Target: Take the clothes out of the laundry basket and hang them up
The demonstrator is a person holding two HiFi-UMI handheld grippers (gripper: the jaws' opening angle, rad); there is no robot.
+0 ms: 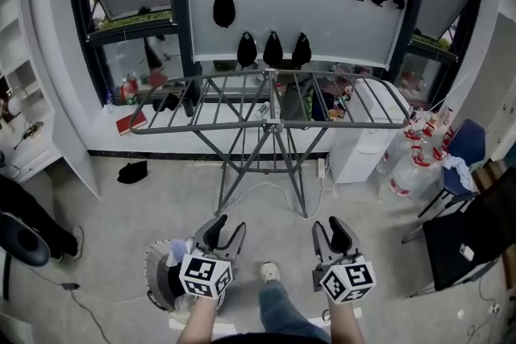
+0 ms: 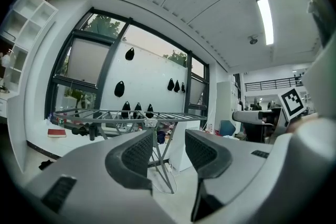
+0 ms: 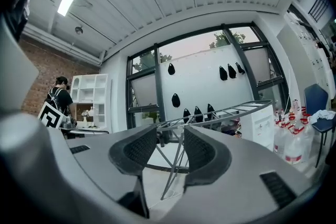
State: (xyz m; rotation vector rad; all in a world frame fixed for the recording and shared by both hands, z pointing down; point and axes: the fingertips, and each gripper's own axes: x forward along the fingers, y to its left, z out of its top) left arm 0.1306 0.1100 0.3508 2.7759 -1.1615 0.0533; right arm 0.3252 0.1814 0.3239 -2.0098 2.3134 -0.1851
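Observation:
A grey folding drying rack (image 1: 270, 101) stands empty in front of the white wall panel; it also shows in the left gripper view (image 2: 131, 115) and the right gripper view (image 3: 220, 113). The round laundry basket (image 1: 159, 279) sits on the floor at lower left, partly hidden under my left gripper, with a white and blue piece of clothing (image 1: 177, 250) in it. My left gripper (image 1: 227, 231) (image 2: 168, 149) is open and holds nothing. A little to its right, my right gripper (image 1: 330, 231) (image 3: 170, 147) is open and empty too. Both point level towards the rack.
A white cabinet (image 1: 367, 133), several plastic bottles (image 1: 415, 157) and a blue chair (image 1: 459, 153) stand right of the rack. A black seat (image 1: 468, 242) is at far right. A dark item (image 1: 133, 172) lies on the floor at left. A person (image 3: 60, 97) stands by white shelves.

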